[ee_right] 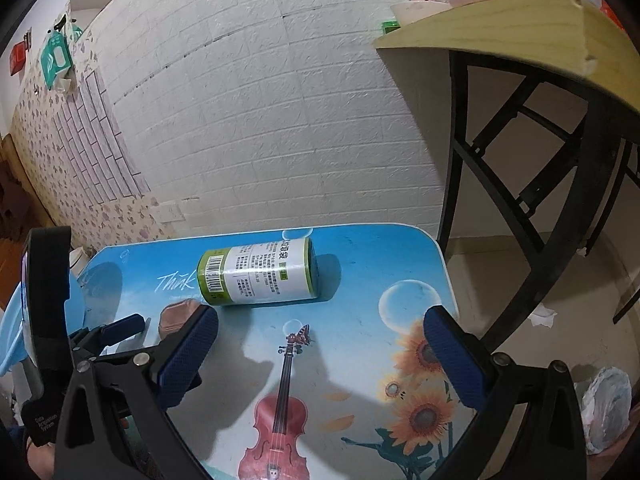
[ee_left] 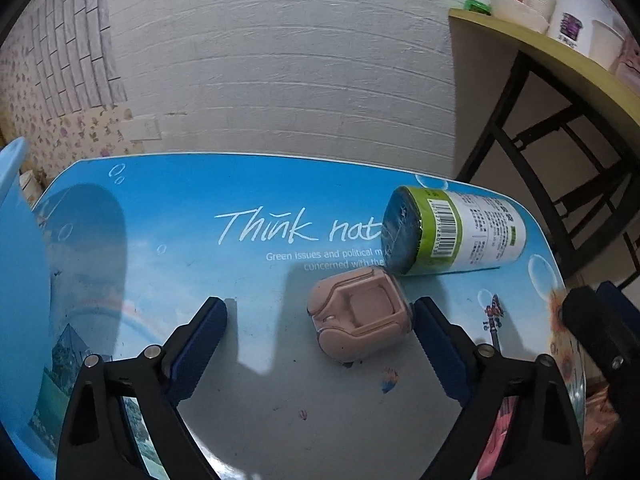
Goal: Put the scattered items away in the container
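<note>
A pink cube-shaped case (ee_left: 360,316) lies on the blue printed tabletop (ee_left: 180,208). It sits between the fingers of my left gripper (ee_left: 320,306), close against the right pad, with a wide gap to the left pad. Just behind the case, a roll with a green and white label (ee_left: 452,232) lies on its side. A light blue container (ee_left: 16,260) shows at the left edge. In the right wrist view my right gripper (ee_right: 320,320) stands open over bare table, in front of the roll (ee_right: 260,276). The case (ee_right: 176,314) is partly hidden behind its left finger.
A wooden table (ee_right: 520,20) on black legs stands to the right, with cups and tubs on it. A white brick wall (ee_right: 280,120) runs behind the small table. A crumpled tissue (ee_right: 542,316) and a plastic bag (ee_right: 604,404) lie on the floor at the right.
</note>
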`<state>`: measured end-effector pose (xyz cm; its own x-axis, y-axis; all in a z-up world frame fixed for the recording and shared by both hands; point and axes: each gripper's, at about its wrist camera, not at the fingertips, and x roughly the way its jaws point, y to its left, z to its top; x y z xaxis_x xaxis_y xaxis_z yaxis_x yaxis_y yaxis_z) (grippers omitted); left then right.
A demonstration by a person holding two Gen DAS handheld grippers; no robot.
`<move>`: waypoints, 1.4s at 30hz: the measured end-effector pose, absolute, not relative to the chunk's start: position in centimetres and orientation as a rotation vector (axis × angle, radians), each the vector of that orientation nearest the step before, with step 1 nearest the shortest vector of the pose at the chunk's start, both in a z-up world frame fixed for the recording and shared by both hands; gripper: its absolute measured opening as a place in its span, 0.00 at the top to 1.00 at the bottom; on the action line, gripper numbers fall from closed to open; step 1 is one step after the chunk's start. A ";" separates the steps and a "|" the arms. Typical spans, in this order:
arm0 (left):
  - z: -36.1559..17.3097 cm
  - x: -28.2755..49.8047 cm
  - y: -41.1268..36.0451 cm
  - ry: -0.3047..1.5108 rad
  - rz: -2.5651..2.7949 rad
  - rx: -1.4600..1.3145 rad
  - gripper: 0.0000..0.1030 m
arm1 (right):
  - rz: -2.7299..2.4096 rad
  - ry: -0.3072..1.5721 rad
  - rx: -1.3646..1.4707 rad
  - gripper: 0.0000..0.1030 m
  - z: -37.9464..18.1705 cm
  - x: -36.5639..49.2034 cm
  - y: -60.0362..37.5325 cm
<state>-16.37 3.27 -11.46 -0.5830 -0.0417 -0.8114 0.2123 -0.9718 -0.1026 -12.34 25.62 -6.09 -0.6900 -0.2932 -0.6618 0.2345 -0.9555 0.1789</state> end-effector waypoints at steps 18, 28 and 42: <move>-11.5 -16.0 4.2 0.275 -2.668 1.349 0.40 | -2.645 -0.114 1.067 0.00 -6.5 -13.5 25.4; -11.3 -15.1 1.9 0.262 -2.710 1.362 0.54 | -2.618 -0.095 1.071 0.00 -6.6 -14.2 24.4; -10.8 -15.4 -0.7 0.265 -2.758 1.365 0.54 | -2.574 0.010 1.129 0.00 -7.2 -16.8 20.2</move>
